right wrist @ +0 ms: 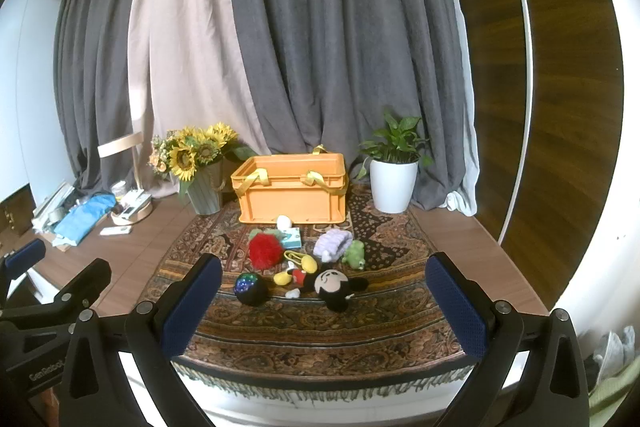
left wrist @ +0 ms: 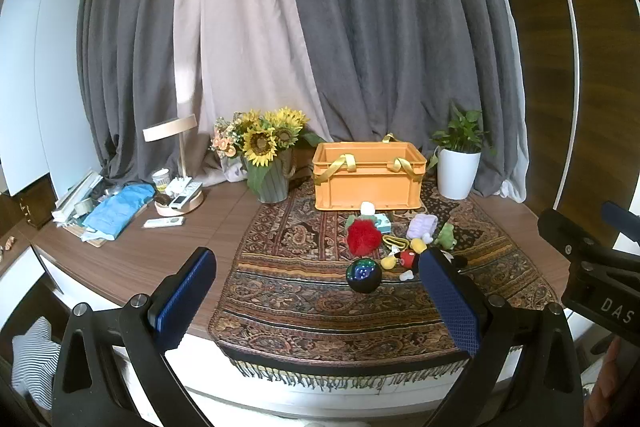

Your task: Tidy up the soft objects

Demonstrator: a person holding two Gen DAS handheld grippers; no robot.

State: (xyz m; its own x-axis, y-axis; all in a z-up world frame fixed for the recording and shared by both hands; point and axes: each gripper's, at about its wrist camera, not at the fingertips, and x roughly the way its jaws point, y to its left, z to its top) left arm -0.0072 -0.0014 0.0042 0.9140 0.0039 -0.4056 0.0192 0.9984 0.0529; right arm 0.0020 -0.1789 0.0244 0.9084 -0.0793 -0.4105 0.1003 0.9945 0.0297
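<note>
The left gripper [left wrist: 316, 291] is hovering over the near edge of the patterned rug [left wrist: 304, 311], its two blue-padded fingers [left wrist: 182, 303] standing spread as wide as they go, with nothing between them and nothing touching the pads. Far off to the left, a wooden lamp [left wrist: 172, 131] is standing on the wooden table [left wrist: 140, 259] beside a vase of sunflowers [left wrist: 268, 151]. Moving right, the soft objects are lying in a loose cluster on the rug, well ahead of both grippers: a black ball with a shiny dotted patch [right wrist: 251, 289] is sitting nearest, a red fluffy pom-pom [right wrist: 265, 249] is lying just behind it, and a mouse plush [right wrist: 328, 285] is lying on its back beside the ball. Further right, a lilac knitted piece [right wrist: 332, 243] and a small green frog toy [right wrist: 354, 254] are resting close together. Behind the cluster, the orange crate [right wrist: 292, 191] with yellow ribbon handles is standing upright on the rug, and a white item is leaning just in front of its wall. To the right of the crate, a potted plant [right wrist: 394, 179] in a white pot is standing. The right gripper [right wrist: 324, 303] is likewise hanging over the rug's near edge, its fingers [right wrist: 458, 303] fully spread, gripping nothing and touching nothing
</note>
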